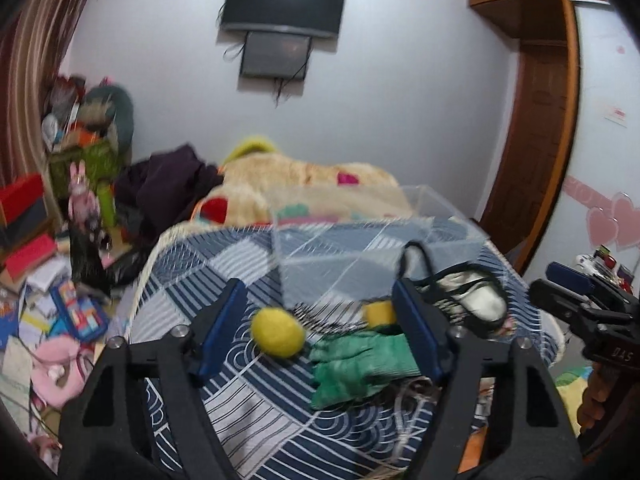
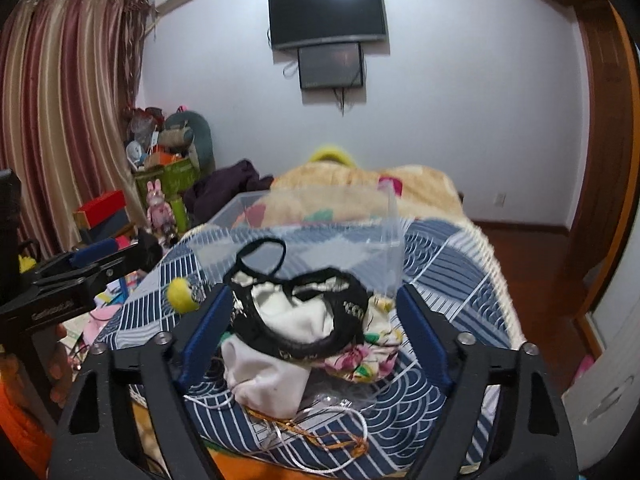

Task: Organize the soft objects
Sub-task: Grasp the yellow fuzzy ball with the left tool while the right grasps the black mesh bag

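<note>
Yellow ball, green glove, white garment on quilt

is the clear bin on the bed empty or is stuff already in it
Looks empty. Through the clear bin's walls only the bedding shows; the yellow ball and green glove lie on the bed outside it.

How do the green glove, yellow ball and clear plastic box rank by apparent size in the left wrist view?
Largest to smallest:
1. clear plastic box
2. green glove
3. yellow ball
The box sits farther back, so nearness doesn't inflate its rank.
</note>
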The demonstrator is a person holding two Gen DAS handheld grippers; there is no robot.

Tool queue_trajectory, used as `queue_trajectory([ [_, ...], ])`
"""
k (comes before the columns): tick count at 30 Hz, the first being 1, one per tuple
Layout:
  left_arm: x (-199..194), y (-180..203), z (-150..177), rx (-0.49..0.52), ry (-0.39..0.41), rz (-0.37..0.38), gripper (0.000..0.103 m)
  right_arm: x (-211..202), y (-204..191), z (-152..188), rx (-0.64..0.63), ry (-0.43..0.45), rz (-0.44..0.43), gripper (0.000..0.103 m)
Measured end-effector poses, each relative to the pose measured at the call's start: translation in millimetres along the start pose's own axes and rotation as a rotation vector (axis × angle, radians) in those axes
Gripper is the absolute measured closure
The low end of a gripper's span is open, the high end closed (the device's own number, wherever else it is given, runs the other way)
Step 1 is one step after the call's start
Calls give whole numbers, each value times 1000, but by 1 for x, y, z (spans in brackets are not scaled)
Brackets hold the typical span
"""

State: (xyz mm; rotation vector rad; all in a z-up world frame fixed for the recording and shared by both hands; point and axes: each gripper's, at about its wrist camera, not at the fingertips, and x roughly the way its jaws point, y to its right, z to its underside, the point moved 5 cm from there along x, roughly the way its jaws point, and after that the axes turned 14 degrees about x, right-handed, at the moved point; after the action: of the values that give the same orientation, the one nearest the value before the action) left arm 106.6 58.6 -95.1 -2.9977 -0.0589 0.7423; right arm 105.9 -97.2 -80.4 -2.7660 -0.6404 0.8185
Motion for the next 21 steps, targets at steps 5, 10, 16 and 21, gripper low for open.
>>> queue_trajectory([
  [5,37,-17,21,-42,-95,-11,46,16,10,4,30,-51,9,43],
  [10,64,-25,36,-70,-152,3,54,31,19,6,56,-96,30,56],
  [16,73,-27,46,-88,-170,28,64,41,25,12,85,-135,22,76],
  [21,66,-22,46,-57,-149,24,67,32,20,11,67,-97,23,87],
])
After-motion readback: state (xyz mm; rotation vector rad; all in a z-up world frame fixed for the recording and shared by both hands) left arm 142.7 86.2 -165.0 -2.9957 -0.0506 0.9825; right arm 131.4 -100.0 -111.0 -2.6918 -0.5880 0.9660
